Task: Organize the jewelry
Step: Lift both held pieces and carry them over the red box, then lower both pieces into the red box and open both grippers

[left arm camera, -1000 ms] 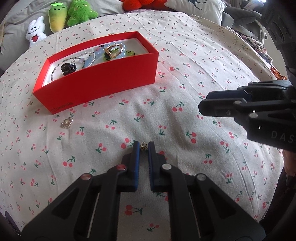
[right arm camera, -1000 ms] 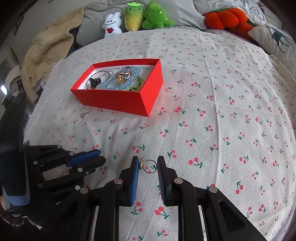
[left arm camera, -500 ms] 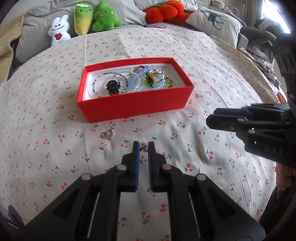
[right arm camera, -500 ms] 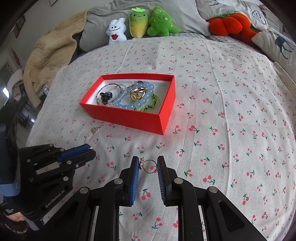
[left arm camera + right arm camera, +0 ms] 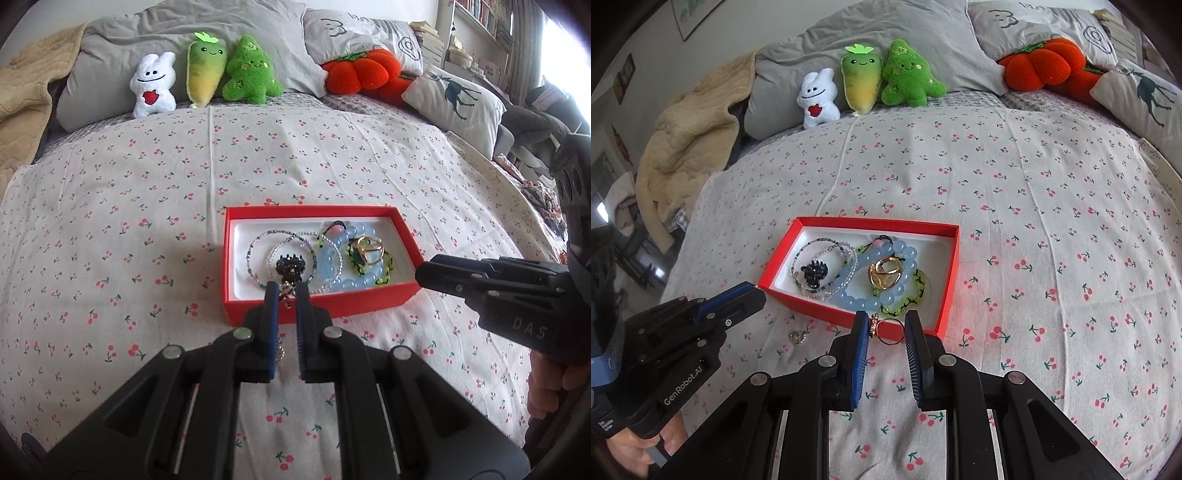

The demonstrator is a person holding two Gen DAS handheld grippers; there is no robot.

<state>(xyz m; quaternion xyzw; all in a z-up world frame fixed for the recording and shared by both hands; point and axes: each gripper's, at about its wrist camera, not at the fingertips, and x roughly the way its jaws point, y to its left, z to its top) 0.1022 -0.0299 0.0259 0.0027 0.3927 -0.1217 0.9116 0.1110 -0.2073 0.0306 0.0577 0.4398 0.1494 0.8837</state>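
Both grippers have come forward across the bed since a second ago, so the red box that sat well ahead now lies just past their tips; the carry looks nearly done, and release over the tray is probably the next step.

Nearest in the left wrist view, the left gripper has its jaws drawn to a narrow gap, pinching a small dark-and-gold earring, a knobbly metal piece hanging at the tips over the near wall of the red box. In the right wrist view, the right gripper holds its jaws wider, pressed on a thin wire hoop earring with a small gold charm at its left side, just short of the box's near wall.

On the cherry-print bedsheet, a soft, faintly creased cotton, one small silvery pendant is not yet collected, near the box's near-left corner.

Inside the stiff white-lined cardboard box lie a glossy pale-blue bead bracelet, thin seed-bead bangles, a black claw-shaped piece, a polished gold ring and a green braided band.

Farthest, fuzzy plush toys lean on grey pillows.
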